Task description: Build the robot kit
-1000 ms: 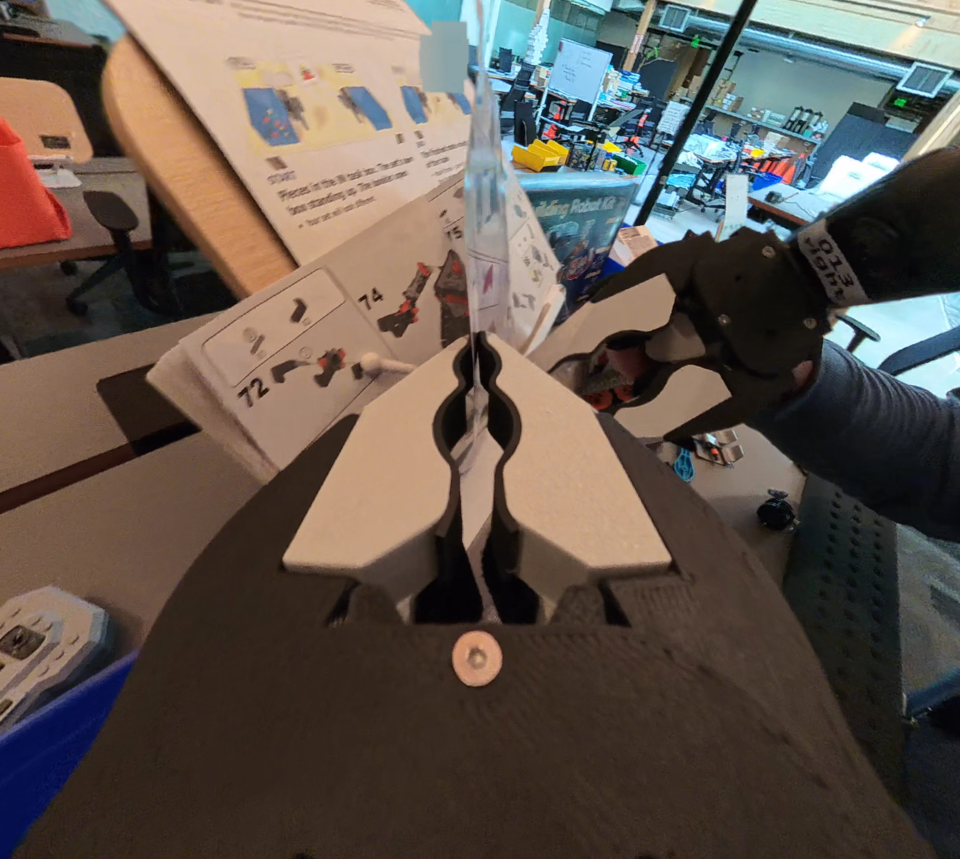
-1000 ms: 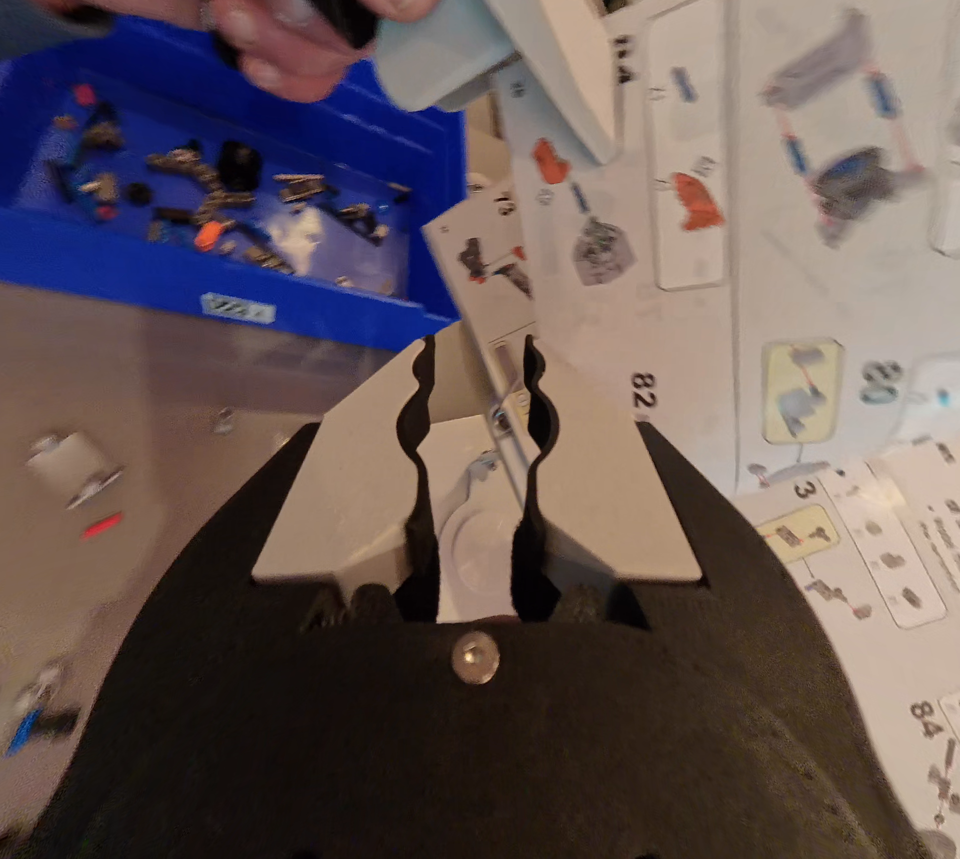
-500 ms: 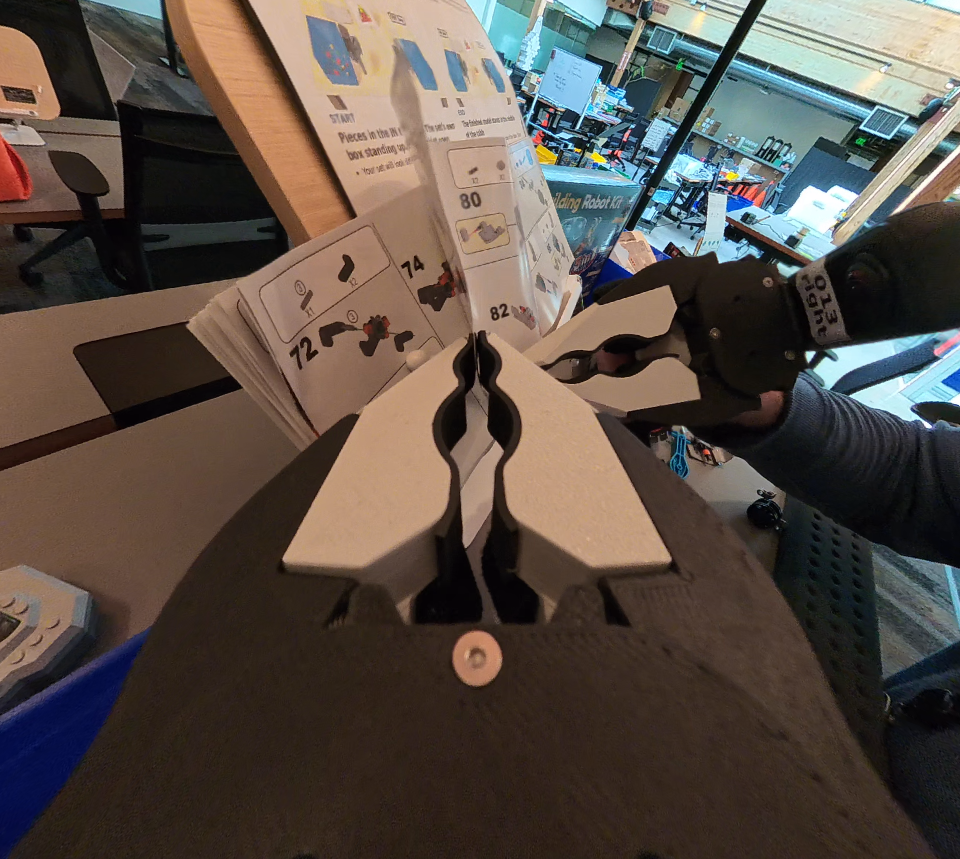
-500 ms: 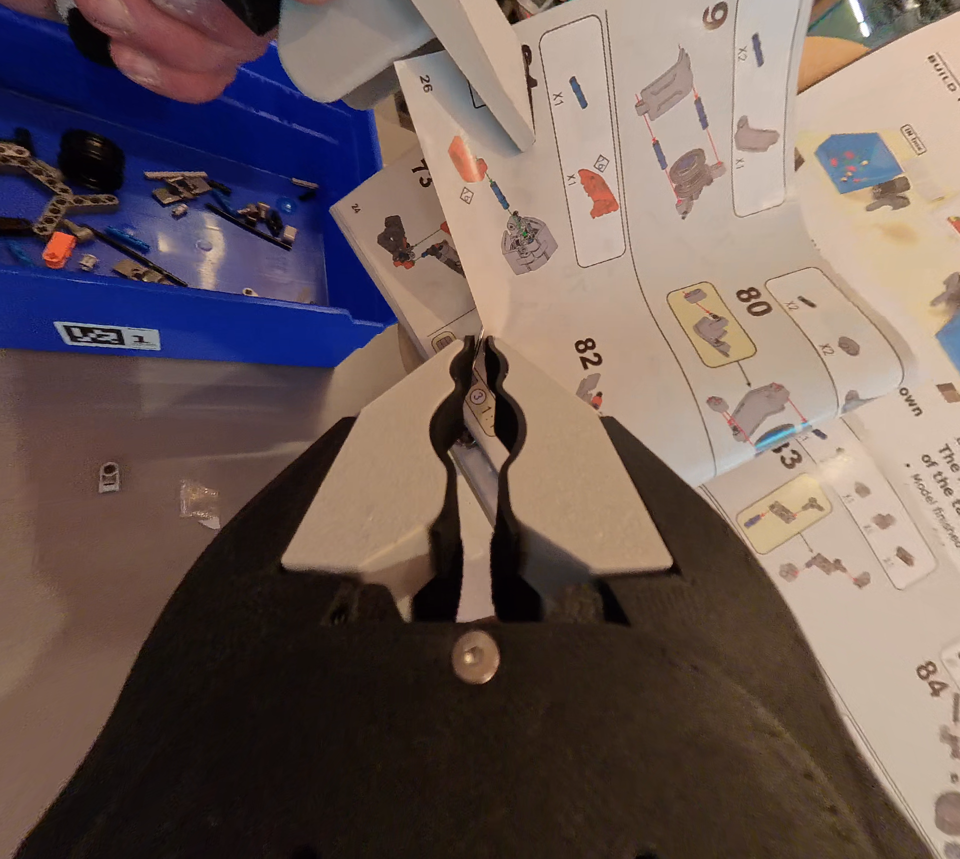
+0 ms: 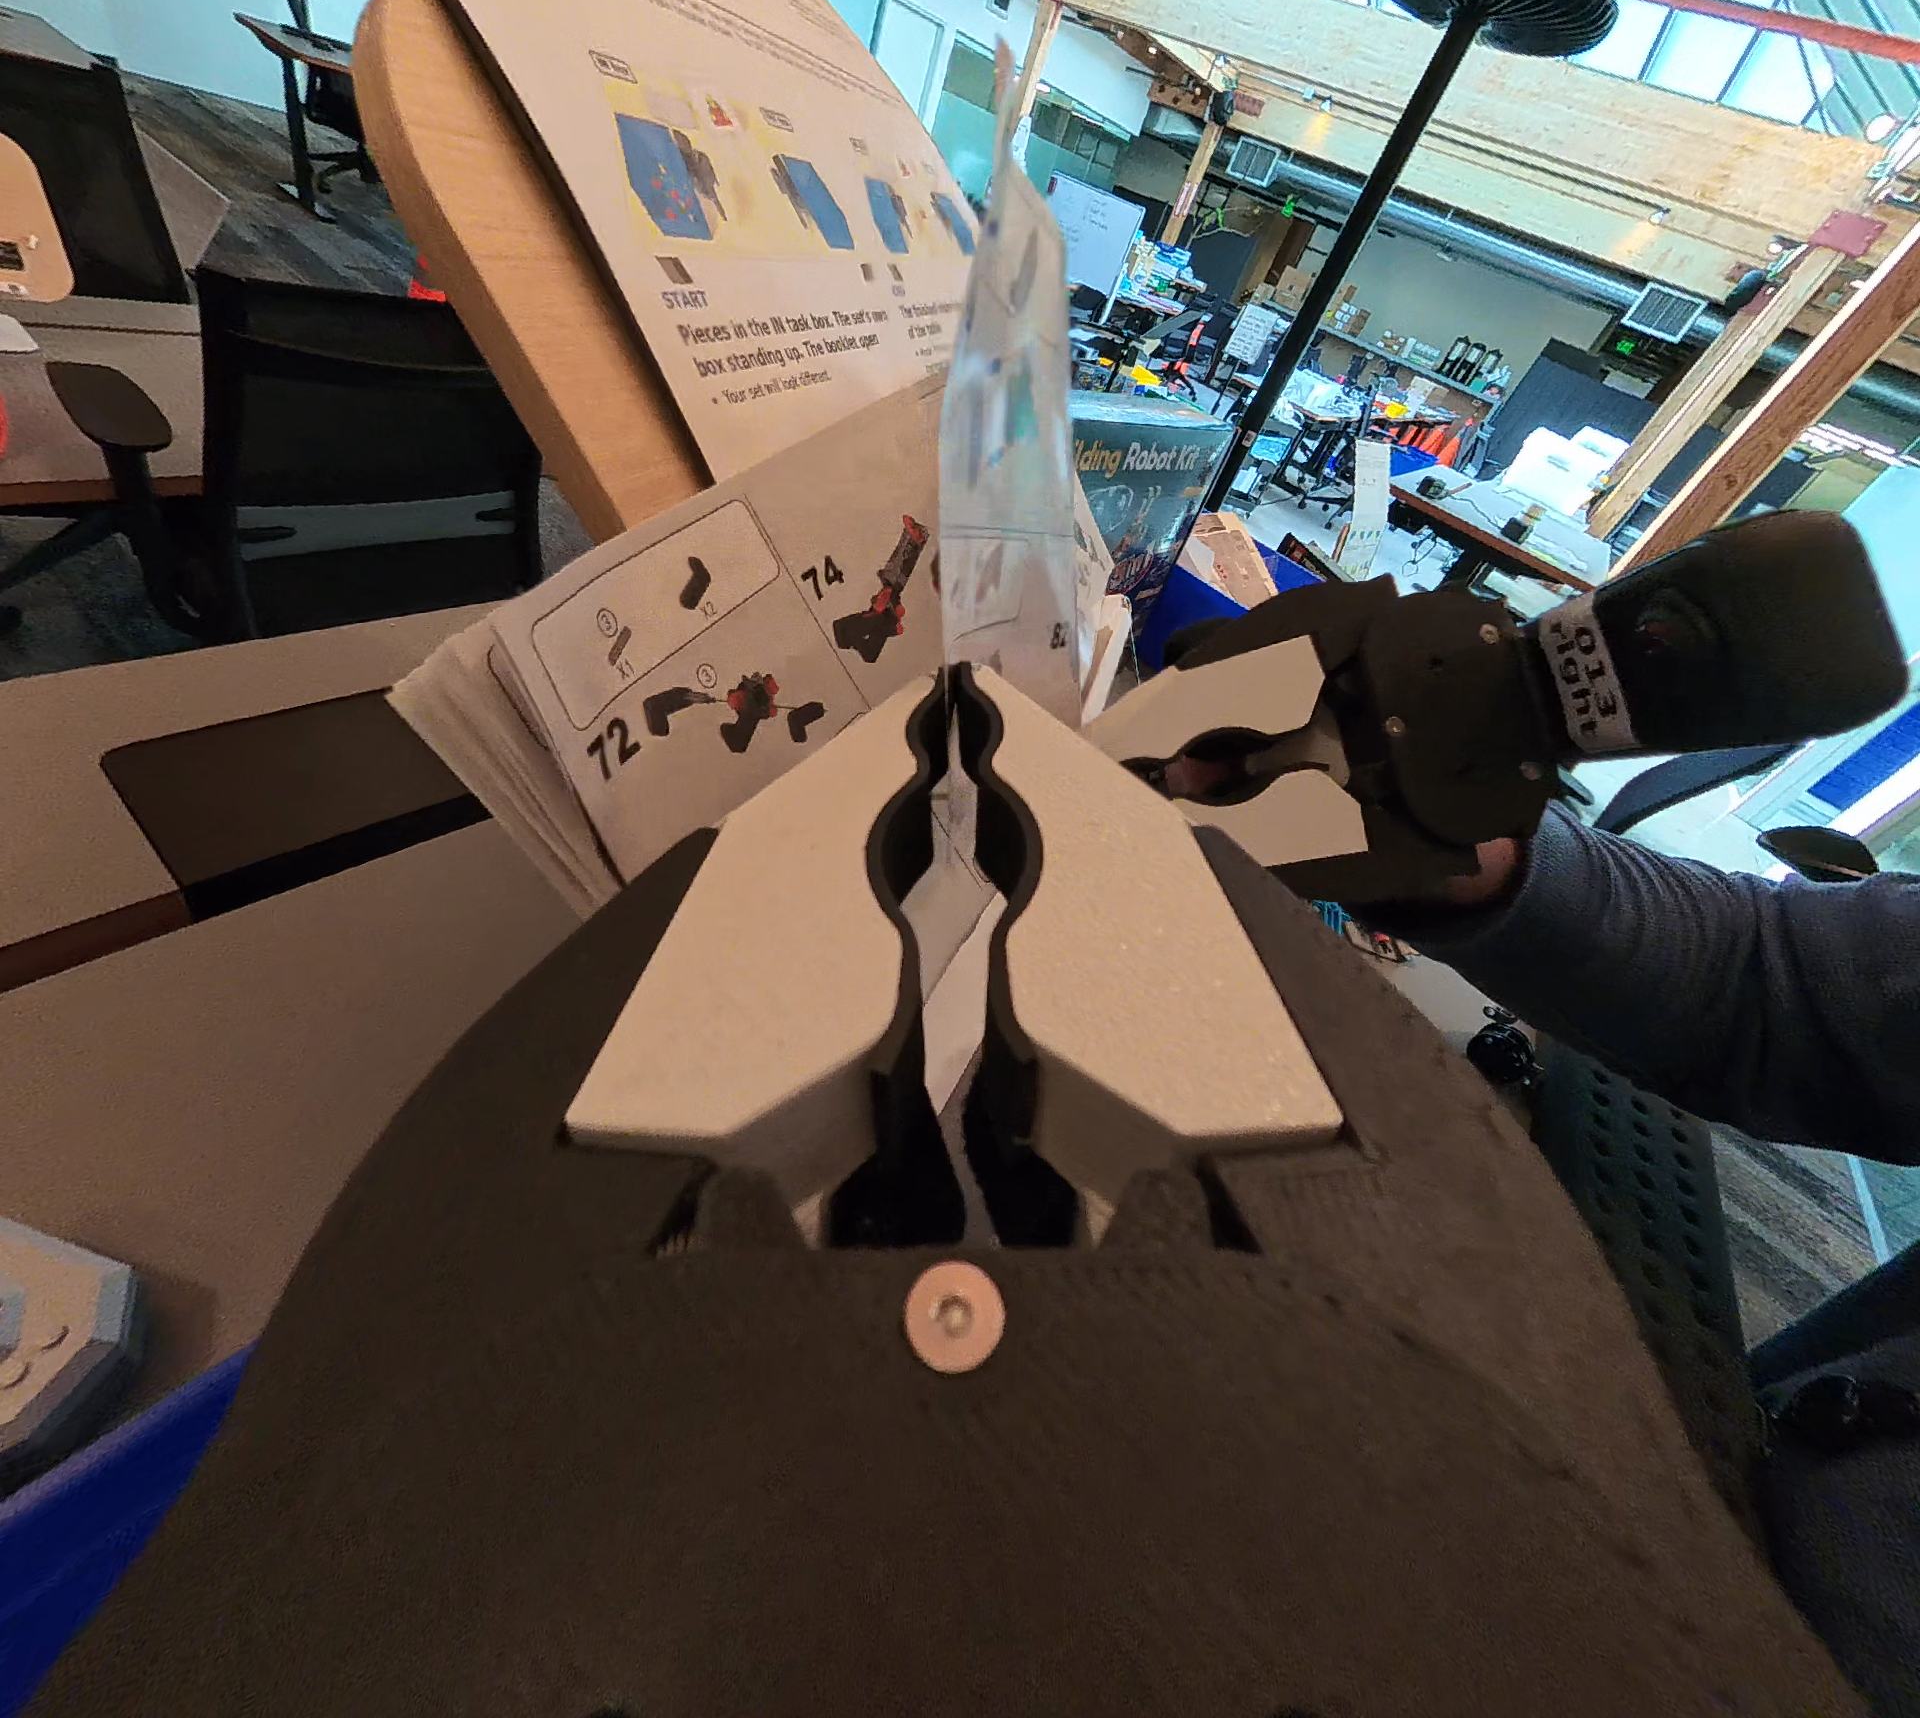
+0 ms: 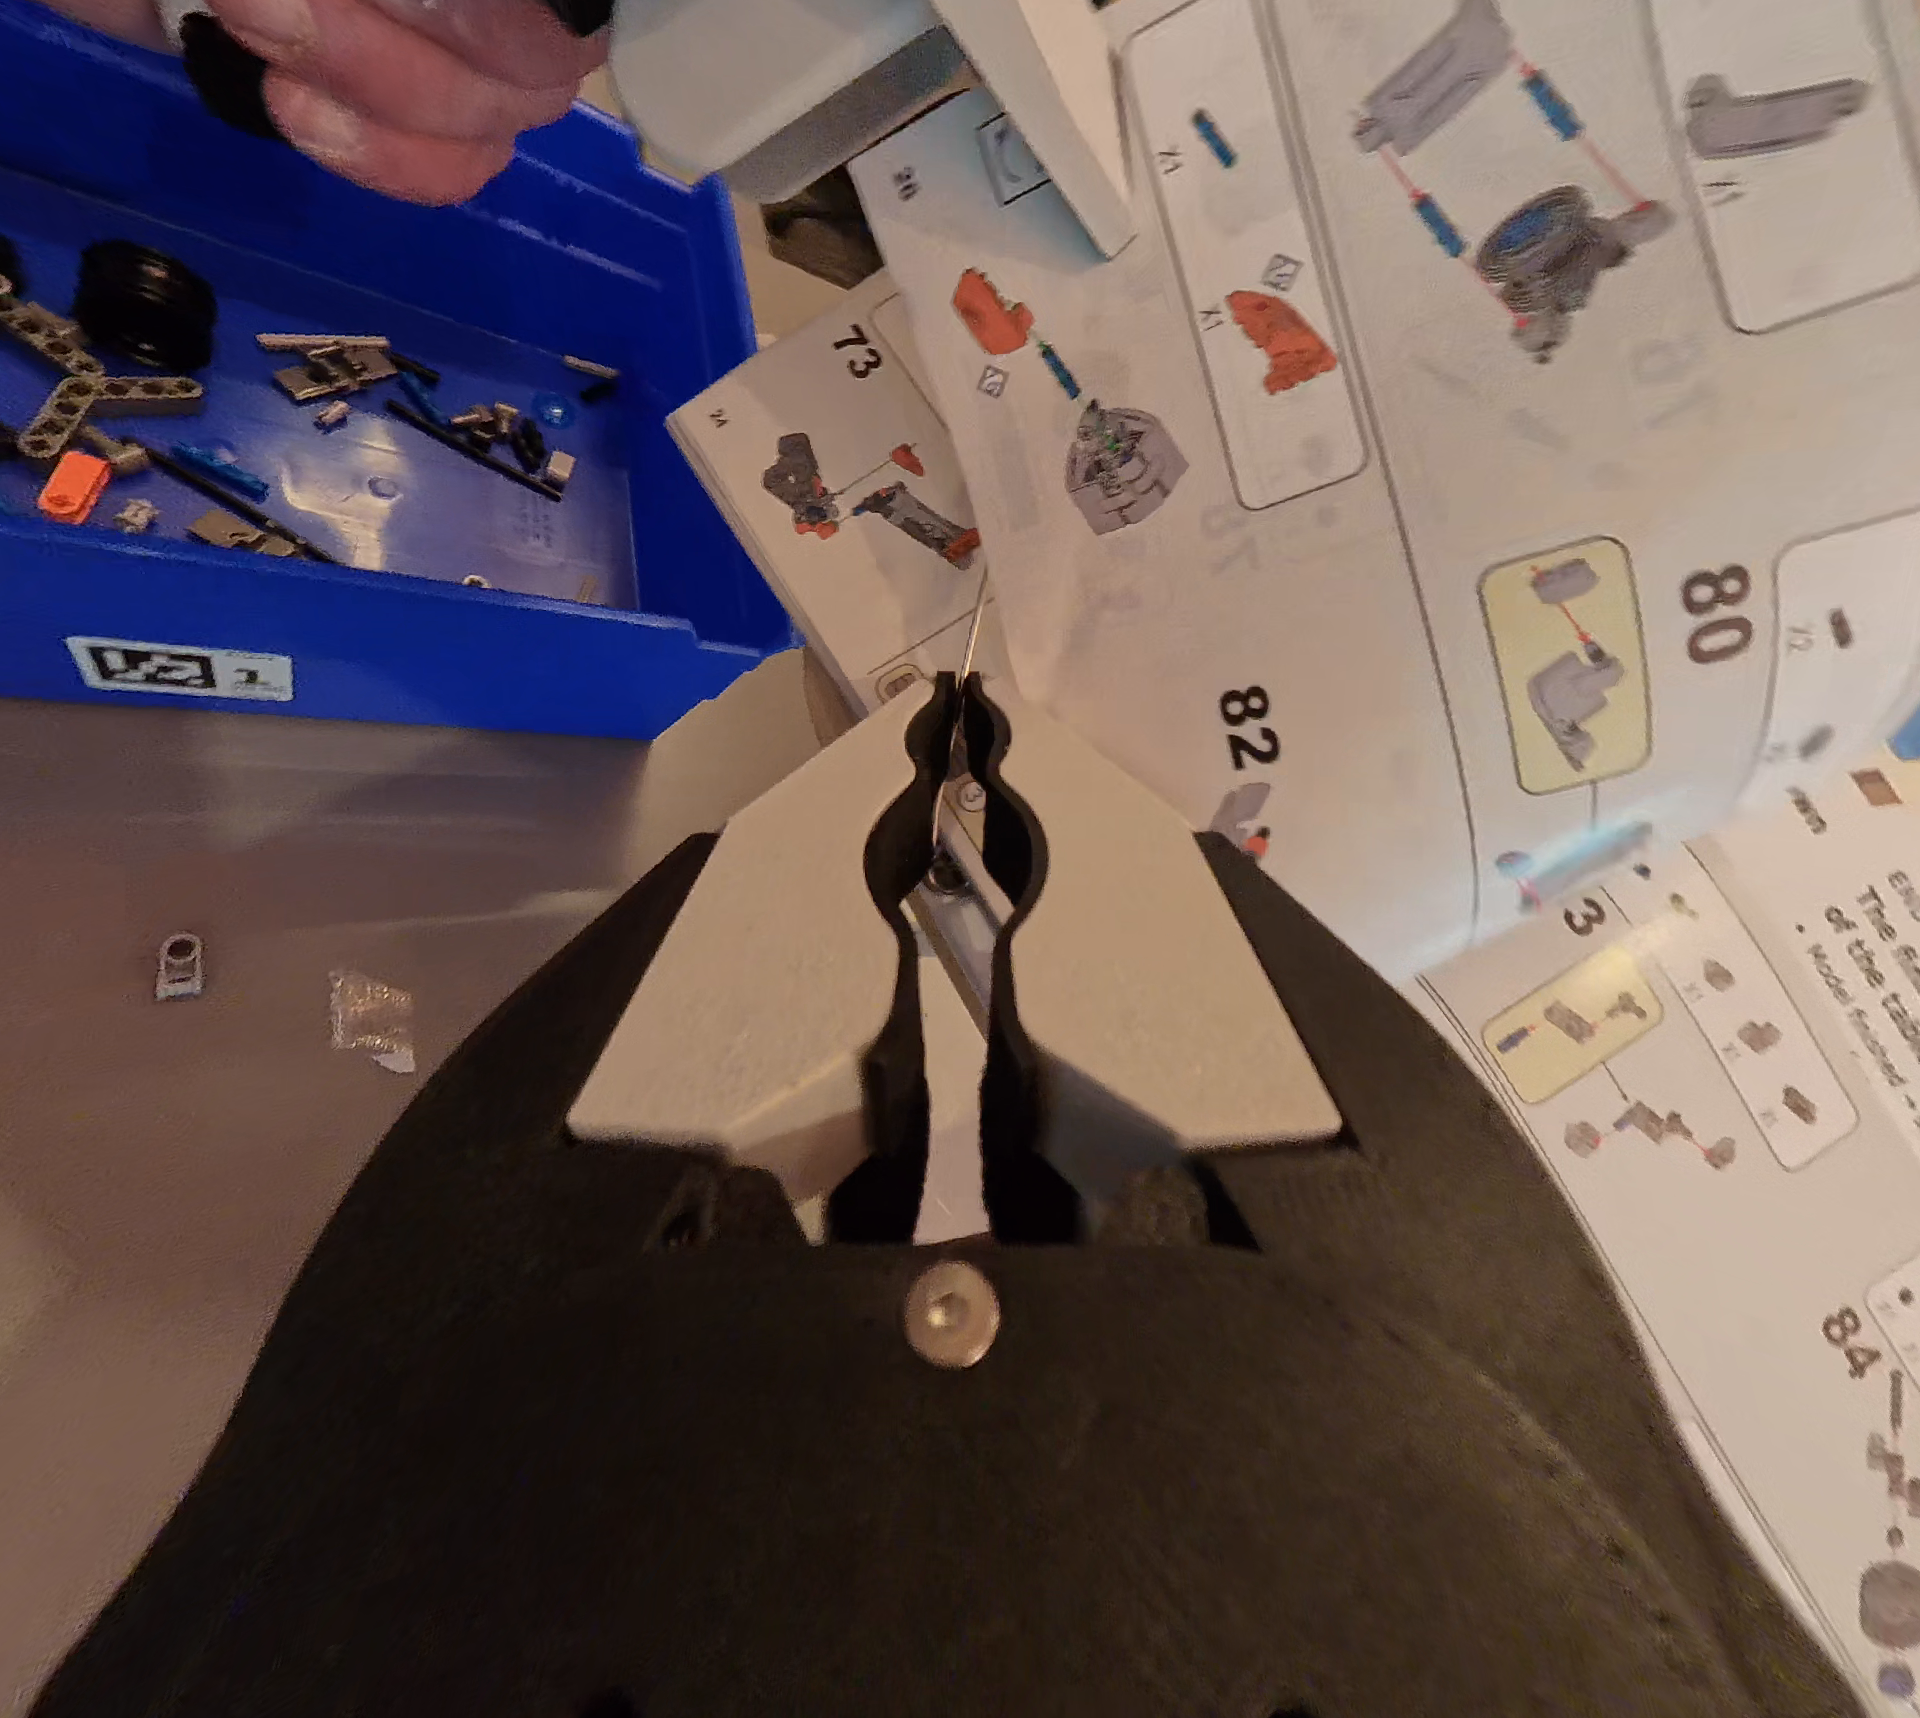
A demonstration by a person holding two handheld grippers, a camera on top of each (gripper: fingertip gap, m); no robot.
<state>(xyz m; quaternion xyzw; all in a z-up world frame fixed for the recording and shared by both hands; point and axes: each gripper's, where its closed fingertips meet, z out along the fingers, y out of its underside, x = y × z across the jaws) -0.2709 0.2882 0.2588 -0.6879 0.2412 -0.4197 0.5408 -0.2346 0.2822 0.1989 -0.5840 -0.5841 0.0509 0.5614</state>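
While the left gripper (image 5: pixel 954 681) pinches one upright page of the white illustrated instruction booklet (image 5: pixel 686 660), the right gripper (image 6: pixel 956 692) clamps another page edge beside the blue plastic parts bin (image 6: pixel 343 629) on the grey worktop (image 6: pixel 260 889).

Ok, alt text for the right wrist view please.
The right gripper is shut on a page edge of an open instruction booklet. To its left a blue bin of small building parts sits on a grey table; the left gripper holds the page above.
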